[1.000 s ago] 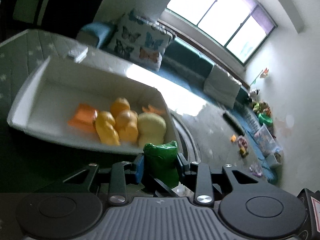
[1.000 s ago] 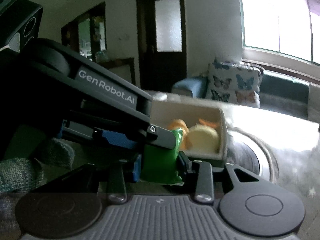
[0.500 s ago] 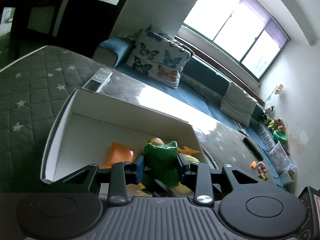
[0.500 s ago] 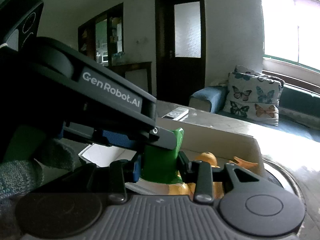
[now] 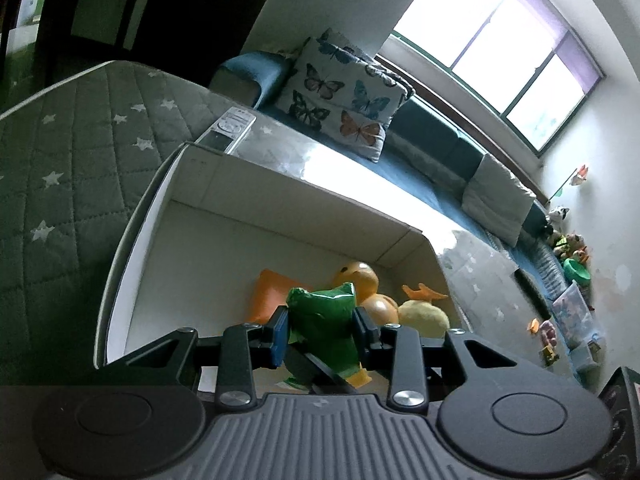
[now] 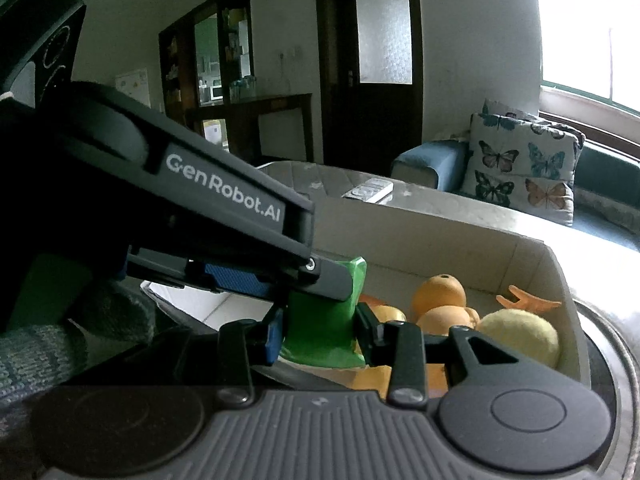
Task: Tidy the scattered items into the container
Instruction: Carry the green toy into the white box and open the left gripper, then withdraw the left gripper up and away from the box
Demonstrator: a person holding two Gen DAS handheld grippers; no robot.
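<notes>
Over the open white rectangular cardboard box (image 5: 132, 236) both grippers meet on one thing: the left gripper (image 5: 321, 330) has its jaws clamped on the sides of a shiny green plastic packet (image 5: 323, 328), and the right gripper (image 6: 318, 330) has its jaws pressed on the same packet (image 6: 320, 320), which hangs above the near end of the box. Inside the box lie a flat orange block (image 5: 269, 292), an orange rubber duck (image 5: 356, 278), a pale yellow fuzzy ball (image 5: 424, 315) and a small orange star-shaped piece (image 5: 424, 292), all gathered at the right end. Behind the box, on the grey quilted mat with stars (image 5: 72, 152), a grey remote control (image 5: 228, 130) lies close to the far wall of the box.
</notes>
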